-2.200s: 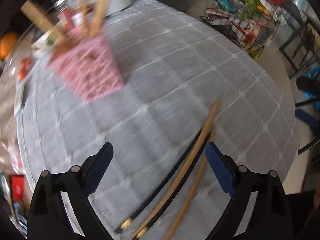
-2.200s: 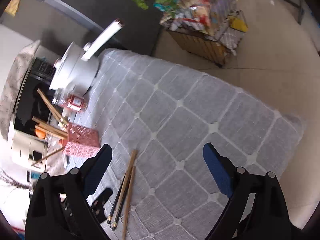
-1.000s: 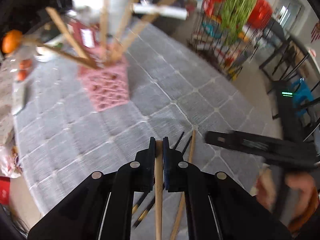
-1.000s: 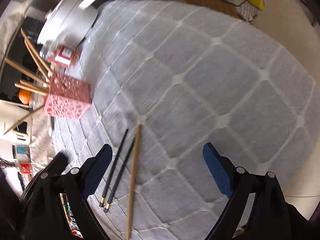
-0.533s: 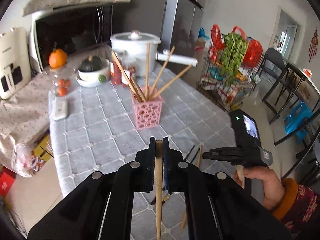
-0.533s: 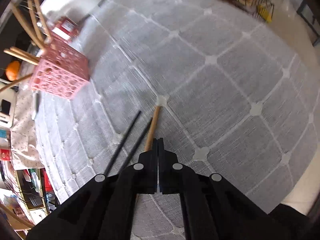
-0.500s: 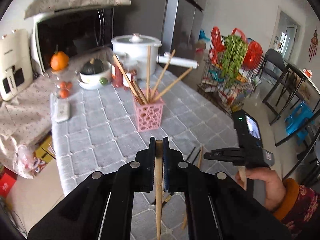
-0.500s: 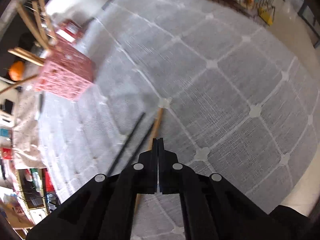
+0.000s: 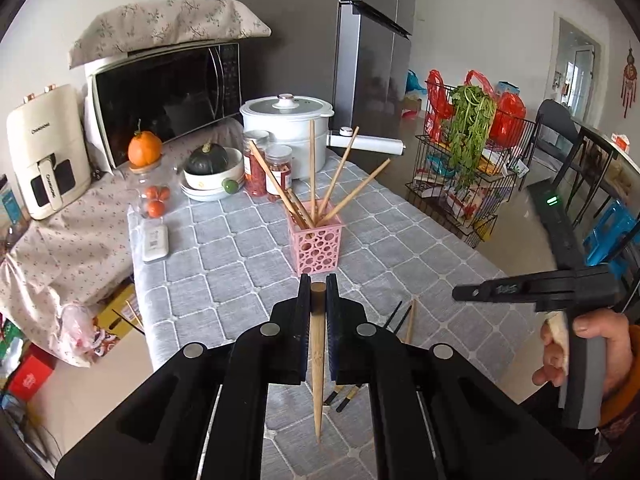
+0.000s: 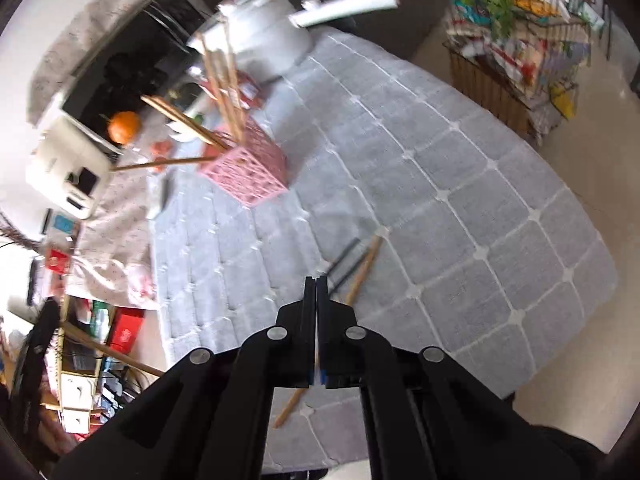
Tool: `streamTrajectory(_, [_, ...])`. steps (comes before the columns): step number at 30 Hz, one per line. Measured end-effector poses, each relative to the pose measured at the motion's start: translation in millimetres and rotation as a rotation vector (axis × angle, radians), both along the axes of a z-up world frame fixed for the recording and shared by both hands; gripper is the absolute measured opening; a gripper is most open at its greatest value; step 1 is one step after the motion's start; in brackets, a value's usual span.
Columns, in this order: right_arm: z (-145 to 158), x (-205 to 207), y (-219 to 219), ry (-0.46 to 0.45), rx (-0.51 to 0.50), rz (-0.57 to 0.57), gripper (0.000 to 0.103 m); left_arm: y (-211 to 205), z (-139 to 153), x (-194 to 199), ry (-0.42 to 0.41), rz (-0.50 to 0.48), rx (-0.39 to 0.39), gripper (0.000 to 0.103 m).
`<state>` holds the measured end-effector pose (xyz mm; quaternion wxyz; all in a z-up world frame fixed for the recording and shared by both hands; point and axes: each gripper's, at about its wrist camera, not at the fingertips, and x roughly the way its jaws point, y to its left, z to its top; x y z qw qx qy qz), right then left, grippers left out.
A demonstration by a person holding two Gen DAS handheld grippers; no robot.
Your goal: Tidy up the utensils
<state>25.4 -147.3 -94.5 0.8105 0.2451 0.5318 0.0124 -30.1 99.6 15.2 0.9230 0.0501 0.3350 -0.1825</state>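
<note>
My left gripper [image 9: 318, 292] is shut on a wooden chopstick [image 9: 318, 360] and holds it upright above the grey tablecloth, its tip pointing down. Ahead stands a pink holder [image 9: 316, 245] with several wooden chopsticks in it; it also shows in the right wrist view [image 10: 248, 172]. My right gripper [image 10: 316, 282] is shut with nothing between its jaws, above the table. One wooden chopstick [image 10: 360, 268] and two black chopsticks [image 10: 344, 258] lie on the cloth just under it. The right gripper also shows in the left wrist view [image 9: 460, 291].
A white pot [image 9: 286, 120] with a long handle, spice jars [image 9: 266, 168], a bowl with a squash [image 9: 208, 164], a microwave [image 9: 164, 92] and an air fryer [image 9: 46, 152] stand at the back. A wire rack [image 9: 468, 168] with greens stands right of the table.
My left gripper closed on a wooden chopstick and lifted it off the cloth. My right gripper closed empty, then rose and tilted up from the chopsticks on the cloth.
</note>
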Motion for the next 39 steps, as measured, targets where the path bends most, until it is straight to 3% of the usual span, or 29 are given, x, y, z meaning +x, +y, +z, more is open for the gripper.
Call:
streamTrajectory(3, [-38, 18, -5, 0.131, 0.046, -0.024, 0.043, 2, 4, -4, -0.011, 0.002, -0.001, 0.006])
streamTrajectory(5, [-55, 24, -6, 0.182, 0.047, -0.044, 0.043, 4, 6, -7, -0.019, -0.002, -0.005, 0.006])
streamTrajectory(8, [-75, 34, -6, 0.224, 0.023, -0.065, 0.028, 9, 8, -8, -0.025, -0.008, -0.013, 0.006])
streamTrajectory(14, [-88, 56, 8, 0.251, -0.018, -0.074, 0.018, 19, 5, -1, -0.015, 0.001, -0.031, 0.006])
streamTrajectory(16, [-96, 63, 16, 0.268, -0.03, -0.056, 0.002, 22, 3, 2, -0.008, 0.004, -0.038, 0.006])
streamTrajectory(17, [-99, 64, 18, 0.277, -0.044, -0.054, 0.0, 23, 2, 3, -0.005, 0.006, -0.041, 0.006])
streamTrajectory(22, [-85, 49, 21, 0.185, -0.045, -0.044, 0.0, 30, 3, 6, 0.006, 0.014, -0.06, 0.006])
streamTrajectory(28, [-7, 13, 12, 0.002, -0.03, 0.024, 0.0, 31, 16, 4, -0.003, 0.022, -0.084, 0.006])
streamTrajectory(30, [4, 10, 7, 0.005, -0.031, 0.032, 0.0, 29, 21, 4, -0.011, 0.024, -0.085, 0.006])
streamTrajectory(32, [-3, 22, 2, 0.054, -0.039, 0.016, 0.005, 27, 25, 3, -0.019, 0.027, -0.083, 0.006])
streamTrajectory(35, [-48, 45, -4, 0.172, 0.002, -0.017, 0.029, 22, 26, 1, -0.021, 0.025, -0.084, 0.006])
streamTrajectory(39, [-92, 58, -4, 0.256, 0.004, -0.063, 0.029, 17, 21, 3, -0.01, 0.014, -0.072, 0.006])
